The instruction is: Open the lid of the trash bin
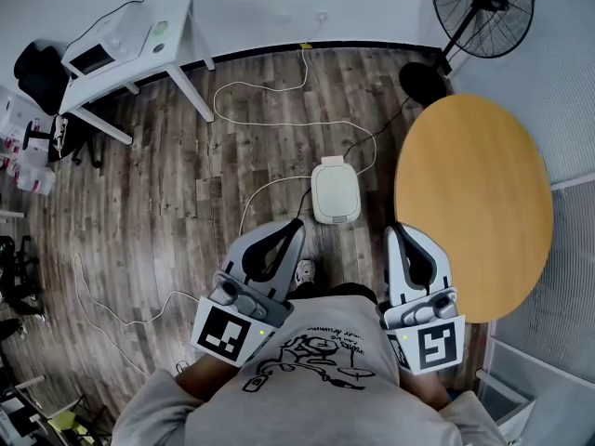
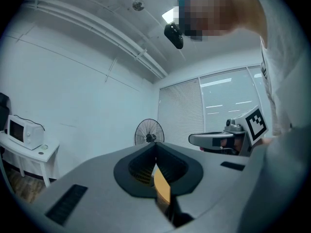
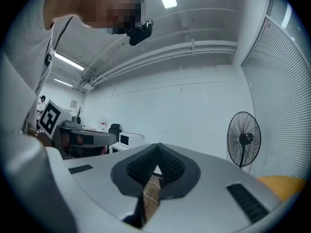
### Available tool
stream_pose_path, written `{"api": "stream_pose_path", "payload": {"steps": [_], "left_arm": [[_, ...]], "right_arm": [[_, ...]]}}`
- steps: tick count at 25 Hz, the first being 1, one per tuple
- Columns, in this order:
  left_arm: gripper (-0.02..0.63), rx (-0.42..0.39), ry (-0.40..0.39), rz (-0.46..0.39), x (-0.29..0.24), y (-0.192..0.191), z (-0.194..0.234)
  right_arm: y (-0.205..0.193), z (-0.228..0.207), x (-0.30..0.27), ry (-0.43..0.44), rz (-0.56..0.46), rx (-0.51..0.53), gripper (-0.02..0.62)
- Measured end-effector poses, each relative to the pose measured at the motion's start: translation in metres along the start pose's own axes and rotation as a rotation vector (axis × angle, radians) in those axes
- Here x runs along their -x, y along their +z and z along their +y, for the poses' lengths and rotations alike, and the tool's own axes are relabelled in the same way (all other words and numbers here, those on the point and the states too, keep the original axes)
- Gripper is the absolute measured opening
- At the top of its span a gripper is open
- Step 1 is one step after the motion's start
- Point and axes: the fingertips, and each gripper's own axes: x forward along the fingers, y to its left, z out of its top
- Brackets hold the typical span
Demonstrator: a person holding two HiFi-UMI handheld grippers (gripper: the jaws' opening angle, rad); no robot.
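- Trash bin: small, white, rounded, stood on the wood floor w/ its lid down flat. In the head view it sat just ahead of both grippers, roughly btwn their tips, touching neither.
- Left hand-held gripper: held level in front of the person's torso, marker cube at its rear. Its own view showed the jaws pressed together at the tips, nothing pinched btwn them.
- Right hand-held gripper: also level, roughly parallel to the left one. Its jaws were closed tip to tip and empty.
- Round wooden tabletop: bare, to the right of the bin and near it. The right gripper overlapped its near edge in the head view.
- White cable: looped across the floor beyond the bin, w/ one run coming in toward the bin's left side.
- Standing fan: far right by the wall, beyond the round tabletop.
- White tabletop: far left corner, w/ a microwave on it.
- Grey printed shirt: filled the bottom of the head view.
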Motion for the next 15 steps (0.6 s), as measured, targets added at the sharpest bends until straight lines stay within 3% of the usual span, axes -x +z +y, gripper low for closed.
{"api": "stream_pose_path", "payload": {"steps": [15], "left_arm": [[0.015, 0.007, 0.045, 0.047, -0.055, -0.007, -0.023]], "right_arm": [[-0.007, -0.064, 0.0, 0.033, 0.025, 0.027, 0.005]]}}
